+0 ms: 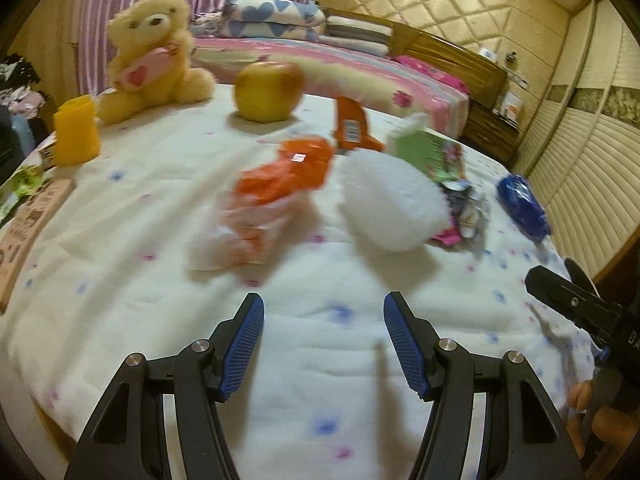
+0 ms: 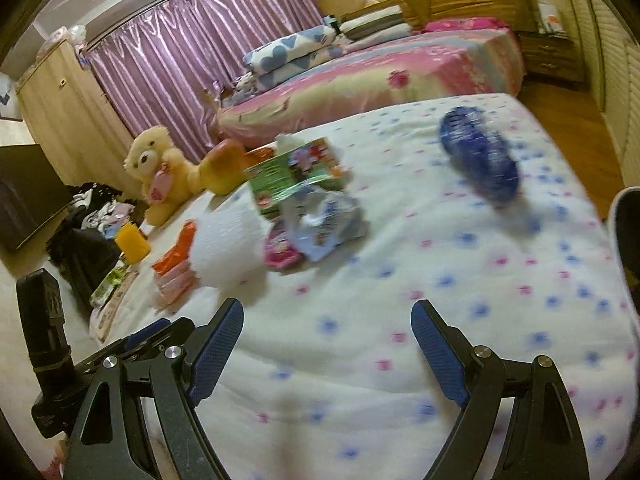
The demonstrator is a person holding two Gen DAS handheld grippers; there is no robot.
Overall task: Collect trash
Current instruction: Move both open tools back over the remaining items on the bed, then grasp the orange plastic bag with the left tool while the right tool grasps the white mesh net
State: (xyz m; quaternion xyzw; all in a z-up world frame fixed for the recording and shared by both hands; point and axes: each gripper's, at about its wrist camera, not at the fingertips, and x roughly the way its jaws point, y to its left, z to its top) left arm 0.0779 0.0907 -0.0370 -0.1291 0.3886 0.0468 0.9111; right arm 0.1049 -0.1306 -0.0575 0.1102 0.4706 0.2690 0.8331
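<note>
Now both grippers wide and empty, left gripper (image 1: 323, 346), right gripper (image 2: 327, 354), wrappers (image 1: 280, 184) mid-quilt (image 1: 120, 280), blue packet (image 2: 478, 156) near its far edge

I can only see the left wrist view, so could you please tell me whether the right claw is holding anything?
Observer: No. The right claw stands open over bare quilt, with nothing between its fingers.
Operator: Thank you. What lies closest ahead of it?
Observer: The blue wrapper lies ahead and to its right, alone, apart from the wrapper pile.
Operator: Is anything on the floor beside the bed?
Observer: Yes, a heap of clothes lies on the floor left of the bed, below the teddy bear.
</note>
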